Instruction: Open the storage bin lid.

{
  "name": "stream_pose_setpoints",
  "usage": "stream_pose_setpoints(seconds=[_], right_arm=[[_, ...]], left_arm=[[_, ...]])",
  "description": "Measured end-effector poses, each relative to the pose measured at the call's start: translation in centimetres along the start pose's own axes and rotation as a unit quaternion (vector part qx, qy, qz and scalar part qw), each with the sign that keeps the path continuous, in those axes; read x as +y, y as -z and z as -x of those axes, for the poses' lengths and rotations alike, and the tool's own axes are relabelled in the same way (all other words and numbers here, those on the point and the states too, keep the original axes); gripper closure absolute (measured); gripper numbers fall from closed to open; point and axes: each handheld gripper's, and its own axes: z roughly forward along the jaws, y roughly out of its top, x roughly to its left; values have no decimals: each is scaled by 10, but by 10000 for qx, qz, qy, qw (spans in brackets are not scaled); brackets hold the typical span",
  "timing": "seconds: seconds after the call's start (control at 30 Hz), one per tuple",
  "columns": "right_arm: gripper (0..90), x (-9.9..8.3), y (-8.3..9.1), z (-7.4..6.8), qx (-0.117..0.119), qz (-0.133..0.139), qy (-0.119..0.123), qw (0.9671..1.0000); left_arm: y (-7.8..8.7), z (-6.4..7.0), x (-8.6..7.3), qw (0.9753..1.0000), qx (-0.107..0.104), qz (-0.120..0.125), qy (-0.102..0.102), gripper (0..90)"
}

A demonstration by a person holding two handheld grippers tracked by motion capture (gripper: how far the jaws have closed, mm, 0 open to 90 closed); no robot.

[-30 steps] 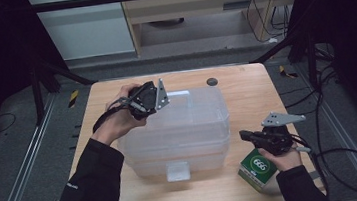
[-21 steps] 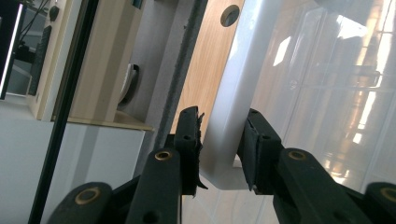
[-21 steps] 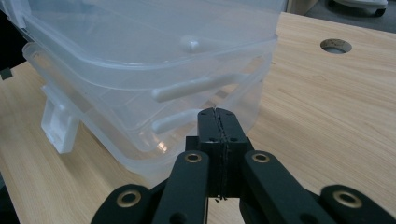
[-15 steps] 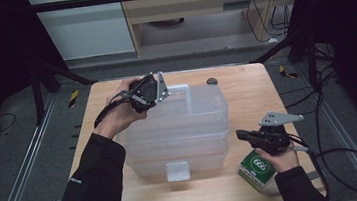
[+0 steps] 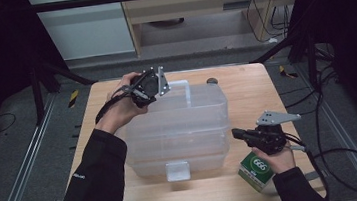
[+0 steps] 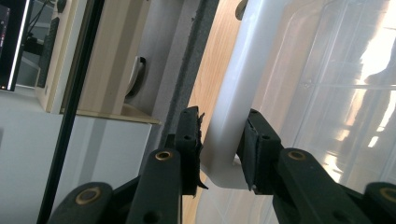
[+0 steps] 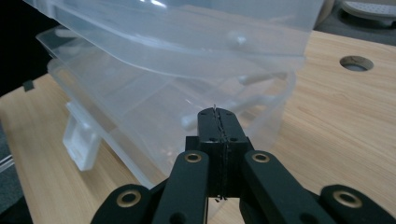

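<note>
The left gripper (image 6: 219, 149) has its jaws clamped on a white handle (image 6: 233, 93) — clear bin lid (image 6: 345, 102) alongside.

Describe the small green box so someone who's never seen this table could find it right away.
Start at the big clear plastic bin in the middle of the wooden table. At its near right corner, under the person's right hand, sits the green box, the table's one coloured item, marked 666 in white.

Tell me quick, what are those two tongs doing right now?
Left tongs: shut on the white handle of the clear plastic bin.
Right tongs: shut, holding nothing.
</note>
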Motion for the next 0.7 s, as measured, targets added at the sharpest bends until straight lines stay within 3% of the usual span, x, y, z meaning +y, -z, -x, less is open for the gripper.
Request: stream_pose_setpoints(seconds=[0.37, 0.7], right_arm=[[900, 6, -4, -3, 144, 109, -60, 9998], [900, 7, -7, -4, 266, 175, -160, 9994]], left_arm=[[-1, -4, -1, 10000, -74, 16, 20, 694], [2, -1, -2, 9999, -120, 74, -95, 691]])
